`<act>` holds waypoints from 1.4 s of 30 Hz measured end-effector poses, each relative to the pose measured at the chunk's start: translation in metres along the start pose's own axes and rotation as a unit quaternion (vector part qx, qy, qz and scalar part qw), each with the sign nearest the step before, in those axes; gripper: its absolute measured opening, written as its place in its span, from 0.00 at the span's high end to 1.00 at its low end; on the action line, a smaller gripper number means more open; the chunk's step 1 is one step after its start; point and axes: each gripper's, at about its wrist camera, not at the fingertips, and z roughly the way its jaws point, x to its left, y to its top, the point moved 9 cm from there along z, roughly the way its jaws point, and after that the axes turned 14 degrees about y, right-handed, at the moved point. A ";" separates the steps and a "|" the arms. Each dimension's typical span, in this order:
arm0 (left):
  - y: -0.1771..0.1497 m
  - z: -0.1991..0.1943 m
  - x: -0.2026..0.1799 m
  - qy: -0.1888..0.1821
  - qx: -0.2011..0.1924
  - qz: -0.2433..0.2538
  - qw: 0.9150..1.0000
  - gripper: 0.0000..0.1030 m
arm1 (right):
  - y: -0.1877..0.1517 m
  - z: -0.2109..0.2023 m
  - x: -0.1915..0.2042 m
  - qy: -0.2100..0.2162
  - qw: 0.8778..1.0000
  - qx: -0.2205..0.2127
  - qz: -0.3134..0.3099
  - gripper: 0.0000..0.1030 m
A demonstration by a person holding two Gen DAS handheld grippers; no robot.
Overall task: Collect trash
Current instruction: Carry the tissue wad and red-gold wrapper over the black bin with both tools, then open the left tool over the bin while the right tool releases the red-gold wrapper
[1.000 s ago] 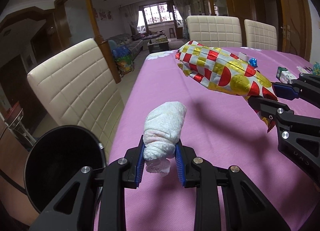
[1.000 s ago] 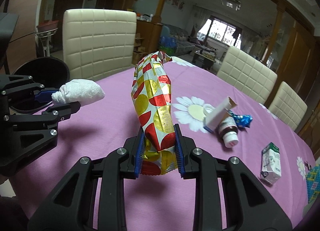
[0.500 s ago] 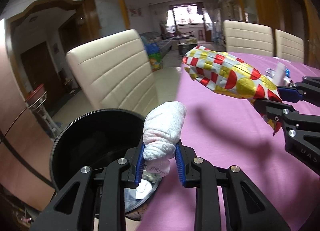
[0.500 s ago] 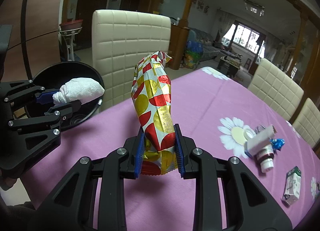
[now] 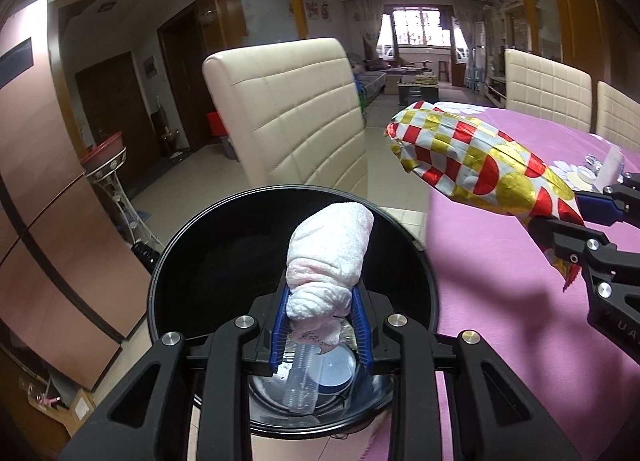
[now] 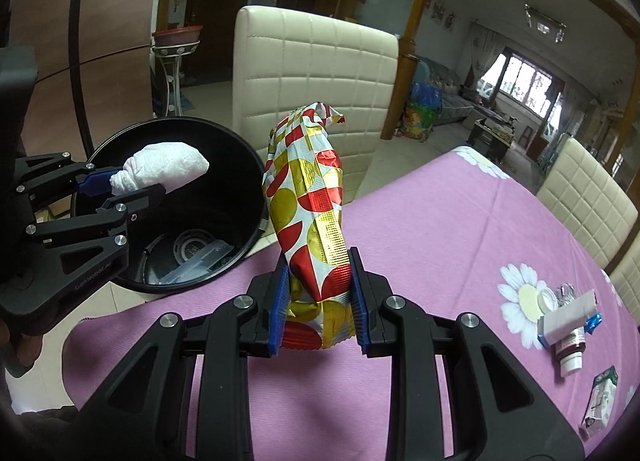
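My left gripper [image 5: 322, 335] had carried its pinched white tissue wad [image 5: 328, 257] from above the table [image 6: 420, 229] to over the black bin [image 6: 240, 165]. Only my right view showed the bottle [image 6: 570, 349] beyond my right gripper [image 6: 318, 311], its jaws clamping the foil wrapper [image 6: 310, 213].

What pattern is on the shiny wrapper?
Red, gold and white checks and half-circles on the foil wrapper, clearest from the right wrist camera.

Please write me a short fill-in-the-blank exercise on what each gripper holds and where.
1. The left gripper holds a crumpled white ____.
2. That wad hangs over the open black ____.
3. The right gripper is shut on a red-and-gold foil ____.
4. The tablecloth is ____ with daisies.

Missing words: tissue; bin; wrapper; purple
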 end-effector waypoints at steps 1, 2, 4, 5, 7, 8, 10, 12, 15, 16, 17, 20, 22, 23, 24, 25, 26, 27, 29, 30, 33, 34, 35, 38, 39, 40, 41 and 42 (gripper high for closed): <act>-0.001 0.002 0.002 0.001 0.002 -0.002 1.000 0.73 | 0.001 0.002 0.002 0.001 1.000 0.001 -0.002 0.72; -0.003 0.004 0.005 0.000 0.005 -0.005 1.000 0.73 | 0.001 0.003 0.004 0.000 1.000 0.002 -0.005 0.72; -0.004 0.006 0.008 0.002 0.007 -0.008 1.000 0.73 | 0.002 0.004 0.005 0.000 1.000 0.004 -0.009 0.72; -0.005 0.007 0.010 0.004 0.008 -0.009 1.000 0.73 | 0.003 0.005 0.007 0.001 1.000 0.005 -0.010 0.72; -0.005 0.009 0.011 0.006 0.009 -0.010 1.000 0.72 | 0.003 0.006 0.009 0.002 1.000 0.006 -0.012 0.72; -0.005 0.009 0.013 0.009 0.009 -0.012 1.000 0.72 | 0.004 0.006 0.010 0.002 1.000 0.006 -0.014 0.72; -0.005 0.014 0.019 0.014 0.009 -0.012 1.000 0.72 | 0.005 0.006 0.013 0.005 1.000 0.006 -0.017 0.72; -0.006 0.015 0.022 0.021 0.008 -0.011 1.000 0.72 | 0.006 0.006 0.015 0.006 1.000 0.006 -0.021 0.72; -0.008 0.015 0.024 0.021 0.011 -0.014 1.000 0.72 | 0.005 0.005 0.017 0.009 1.000 0.006 -0.026 0.72; -0.009 0.014 0.025 0.021 0.012 -0.014 1.000 0.72 | 0.006 0.005 0.018 0.009 1.000 0.005 -0.028 0.72; -0.009 0.015 0.025 0.022 0.012 -0.014 1.000 0.72 | 0.006 0.005 0.019 0.009 0.999 0.005 -0.030 0.72; -0.009 0.016 0.024 0.022 0.018 -0.016 0.999 0.61 | 0.006 0.004 0.020 0.008 0.999 0.003 -0.034 0.71; -0.008 0.018 0.026 0.021 0.022 -0.023 0.999 0.36 | 0.006 0.003 0.021 0.008 0.999 0.003 -0.036 0.71; -0.007 0.017 0.028 0.023 0.019 -0.031 0.999 0.24 | 0.006 0.003 0.022 0.007 0.999 0.003 -0.037 0.71; -0.006 0.015 0.030 0.024 0.015 -0.039 0.999 0.22 | 0.005 0.002 0.022 0.006 0.999 0.002 -0.037 0.71; -0.005 0.014 0.031 0.025 0.012 -0.043 0.999 0.20 | 0.005 0.002 0.021 0.007 0.999 0.003 -0.037 0.70; -0.005 0.014 0.032 0.025 0.012 -0.044 0.999 0.20 | 0.005 0.002 0.022 0.007 0.999 0.003 -0.036 0.70; -0.005 0.015 0.033 0.026 0.012 -0.044 0.999 0.20 | 0.005 0.002 0.022 0.008 0.999 0.004 -0.035 0.70; -0.006 0.016 0.035 0.033 0.013 -0.043 0.998 0.19 | 0.006 0.001 0.022 0.009 0.999 0.003 -0.035 0.70; -0.007 0.016 0.037 0.034 0.014 -0.042 0.998 0.19 | 0.007 0.002 0.023 0.010 0.999 0.002 -0.035 0.70; -0.009 0.016 0.040 0.036 0.013 -0.041 0.998 0.19 | 0.007 0.002 0.028 0.012 0.999 0.002 -0.040 0.70; -0.009 0.015 0.041 0.037 0.013 -0.040 0.998 0.19 | 0.007 0.003 0.029 0.013 0.999 0.002 -0.041 0.70; -0.010 0.015 0.041 0.038 0.012 -0.040 0.998 0.19 | 0.007 0.003 0.030 0.014 0.999 0.002 -0.042 0.70; -0.011 0.013 0.044 0.046 0.009 -0.036 0.998 0.19 | 0.008 0.006 0.035 0.019 0.999 0.004 -0.045 0.70; -0.011 0.013 0.044 0.049 0.008 -0.035 0.998 0.19 | 0.008 0.005 0.035 0.021 0.999 0.005 -0.046 0.70; -0.012 0.013 0.045 0.051 0.008 -0.035 0.998 0.19 | 0.008 0.006 0.036 0.023 0.999 0.004 -0.047 0.70; -0.013 0.013 0.046 0.052 0.009 -0.036 0.998 0.19 | 0.009 0.006 0.037 0.026 0.999 0.004 -0.048 0.70; -0.014 0.013 0.047 0.052 0.011 -0.037 0.998 0.19 | 0.010 0.007 0.038 0.029 0.998 0.004 -0.049 0.70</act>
